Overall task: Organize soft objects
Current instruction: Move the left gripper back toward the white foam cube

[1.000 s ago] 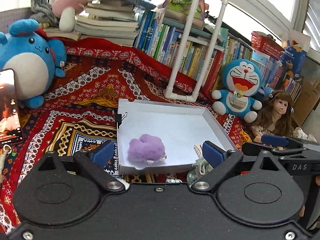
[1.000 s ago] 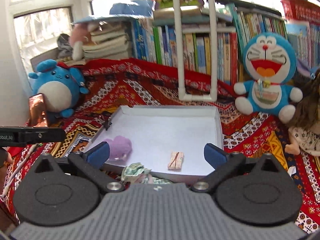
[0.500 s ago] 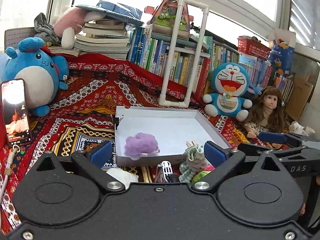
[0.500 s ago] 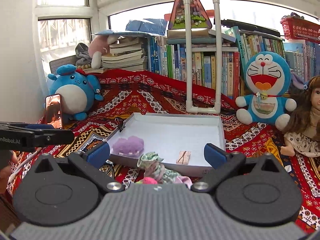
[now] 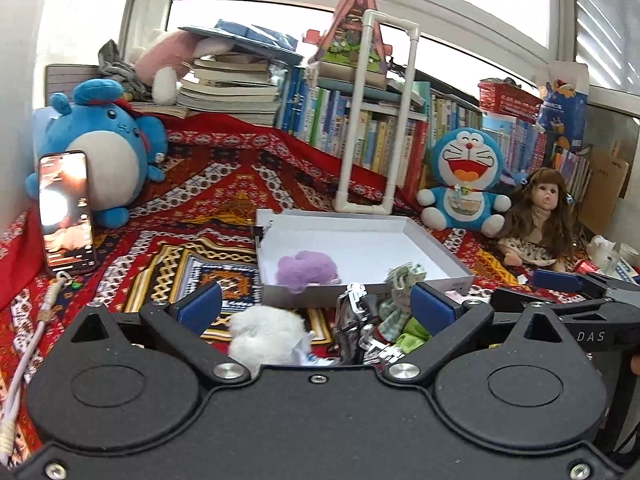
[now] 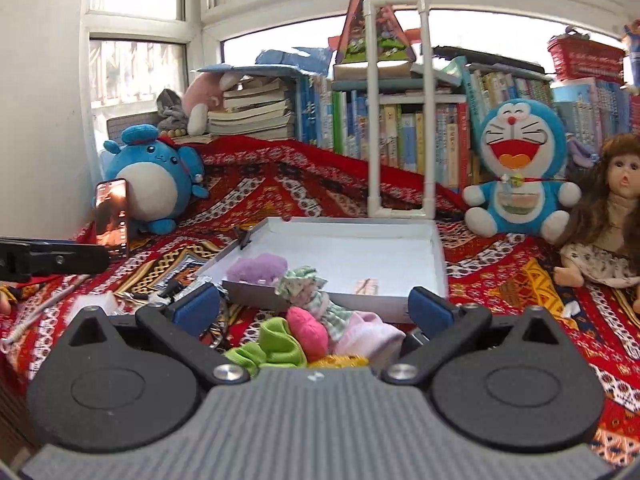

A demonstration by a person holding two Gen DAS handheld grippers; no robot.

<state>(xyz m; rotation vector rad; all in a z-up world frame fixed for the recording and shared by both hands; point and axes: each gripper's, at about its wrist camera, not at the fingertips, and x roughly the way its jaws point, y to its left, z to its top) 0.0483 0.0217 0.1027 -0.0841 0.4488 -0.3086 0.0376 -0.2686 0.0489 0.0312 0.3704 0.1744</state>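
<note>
A shallow white tray (image 5: 436,246) is seen on the patterned red cloth (image 5: 192,216), in front of a white pipe frame (image 5: 374,120). Inside it, at the near left corner, a purple fluffy toy (image 5: 306,266) is already laid; a small tan item (image 6: 367,286) is also seen on the tray floor near the front wall, though what it is cannot be told. So the sorting is judged to be only just begun.

The rest is left outside the tray. Just in front of its near wall a heap of soft pieces is gathered: a checked green cloth bundle (image 6: 306,286) leaning against the wall, a pink pad (image 6: 308,330), a green sock-like piece (image 6: 276,346) and a pale pink piece (image 6: 366,332). To the left of the heap a white fluffy ball (image 5: 266,332) is lying on the cloth, with a dark metallic object (image 5: 352,320) beside it, probably not one of the soft things.

The left gripper (image 5: 316,310) is held wide open with nothing between its blue pads, hovering over the white ball and the metallic object. The right gripper (image 6: 316,306) is likewise spread wide and empty, above the heap. A pickup from the heap is judged to be the likely next step, with most pieces yet to be moved into the tray.
</note>
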